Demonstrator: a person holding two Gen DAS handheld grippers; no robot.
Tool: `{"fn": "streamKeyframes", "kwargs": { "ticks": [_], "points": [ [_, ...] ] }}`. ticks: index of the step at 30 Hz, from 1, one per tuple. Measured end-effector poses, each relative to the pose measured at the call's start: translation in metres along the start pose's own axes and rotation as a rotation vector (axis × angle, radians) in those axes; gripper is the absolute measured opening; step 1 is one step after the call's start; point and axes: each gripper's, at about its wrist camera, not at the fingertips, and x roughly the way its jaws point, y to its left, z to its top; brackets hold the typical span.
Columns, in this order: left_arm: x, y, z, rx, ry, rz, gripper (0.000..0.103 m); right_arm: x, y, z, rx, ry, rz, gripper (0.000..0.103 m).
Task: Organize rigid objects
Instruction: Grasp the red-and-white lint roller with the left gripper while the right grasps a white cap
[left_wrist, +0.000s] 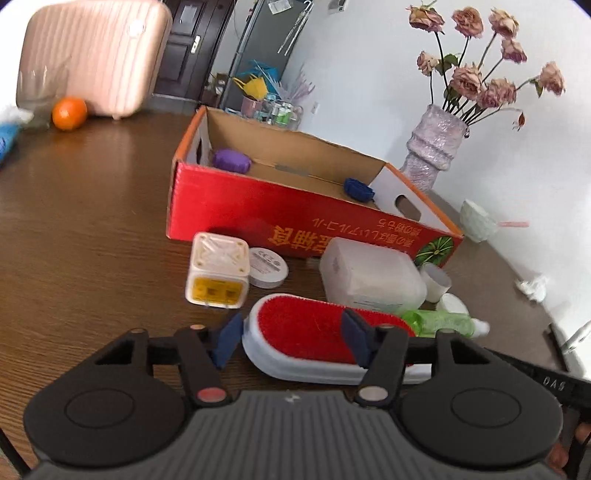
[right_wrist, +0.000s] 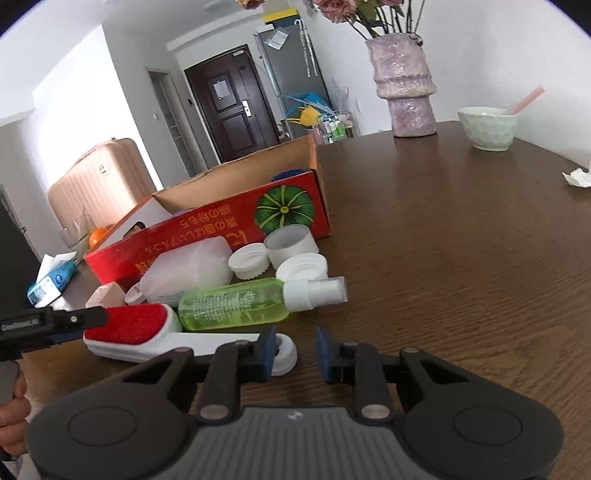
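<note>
A lint brush (left_wrist: 303, 325) with a red face and a white body lies on the brown table (right_wrist: 443, 258). My left gripper (left_wrist: 291, 338) is open at its head: one pad stands just off the head's end and the other hangs over the red face. My right gripper (right_wrist: 297, 352) is open at the tip of the brush handle (right_wrist: 286, 354), which lies beside the left pad, clear of the right one. A green spray bottle (right_wrist: 236, 304) lies just beyond the brush. The red cardboard box (left_wrist: 295, 206) holds a purple piece (left_wrist: 231, 159) and a blue piece (left_wrist: 357, 189).
In front of the box lie a white plug cube (left_wrist: 216, 275), a round white disc (left_wrist: 266, 266), a translucent container (left_wrist: 369, 277) and white caps (right_wrist: 248, 260). A vase (right_wrist: 404, 92), a bowl (right_wrist: 485, 127), crumpled paper (right_wrist: 578, 177), an orange (left_wrist: 69, 112) and a tissue pack (right_wrist: 51, 282) stand farther off.
</note>
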Motion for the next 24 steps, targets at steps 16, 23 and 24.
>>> {"fn": "streamKeyframes", "kwargs": {
  "ticks": [16,23,24],
  "points": [
    [-0.013,-0.003,-0.016,-0.087,0.017,-0.041,0.045,0.009,-0.007,0.009,0.011,-0.022,-0.023,0.012],
    [-0.056,-0.018,-0.033,-0.044,-0.036,-0.046,0.045,-0.015,-0.009,-0.002,0.073,-0.017,-0.014,0.012],
    [-0.063,-0.02,-0.036,-0.04,-0.041,-0.046,0.045,-0.024,-0.007,-0.006,0.071,-0.026,-0.007,0.012]
  ]
}}
